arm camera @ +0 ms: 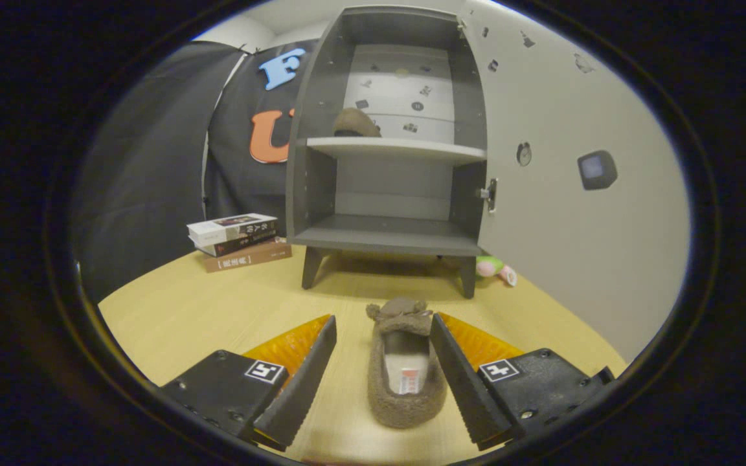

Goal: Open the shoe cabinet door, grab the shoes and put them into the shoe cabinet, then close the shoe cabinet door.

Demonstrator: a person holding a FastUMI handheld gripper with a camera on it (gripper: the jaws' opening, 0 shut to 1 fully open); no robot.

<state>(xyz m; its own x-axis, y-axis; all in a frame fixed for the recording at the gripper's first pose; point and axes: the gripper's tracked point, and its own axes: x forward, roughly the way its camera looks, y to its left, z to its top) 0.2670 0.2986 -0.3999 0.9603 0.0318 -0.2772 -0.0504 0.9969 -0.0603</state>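
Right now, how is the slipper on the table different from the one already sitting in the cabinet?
The slipper on the table lies on the wooden tabletop between the open gripper fingers, unheld; the slipper in the cabinet rests on the upper shelf. The table one shows its whole length and inner lining; the shelf one shows as a rounded hump. Both look brown and fuzzy, a likely pair.

The books (238, 240) beside the cabinet (387, 155) carry printed titles on their spines, the bottom one in bracketed characters, but they look too small and blurred to read. A white label inside the slipper (405, 372) lying between the open fingers of the gripper (383, 362) has red print, illegible. Each finger mount bears a square black-and-white marker, no words.
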